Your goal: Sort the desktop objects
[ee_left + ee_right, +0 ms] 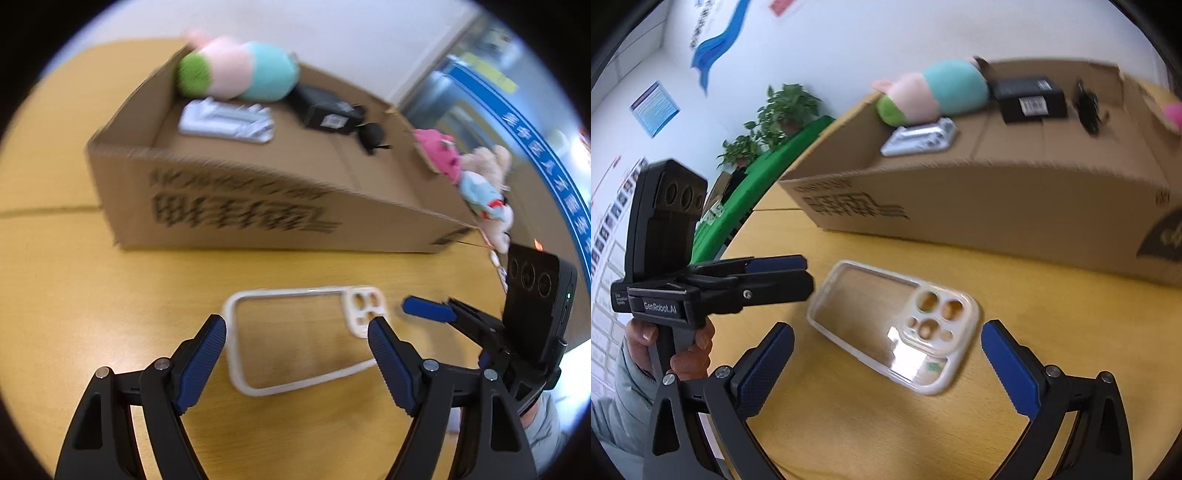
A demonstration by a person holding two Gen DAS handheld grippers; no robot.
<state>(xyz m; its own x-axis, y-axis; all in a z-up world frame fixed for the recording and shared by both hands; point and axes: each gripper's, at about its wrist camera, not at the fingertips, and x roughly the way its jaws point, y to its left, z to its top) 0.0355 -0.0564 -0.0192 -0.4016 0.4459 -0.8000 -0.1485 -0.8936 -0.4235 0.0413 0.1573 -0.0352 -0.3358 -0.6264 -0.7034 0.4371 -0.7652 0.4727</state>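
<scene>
Beyond both hand-held grippers, a cardboard box [229, 199] sits on the yellow counter [55, 295]. Inside it lie a soft toy [236, 70] at the far end, a silvery packet [227, 120] just beside the toy, a black box [327, 110] and a small black thing [373, 136]. A clear phone case [894, 325] lies flat on the counter between the grippers and the box. From the right hand-held gripper [886, 369], its long side slants, camera holes at the near right. The left hand-held gripper [297, 354] is wide open with nothing in it; the right one too.
</scene>
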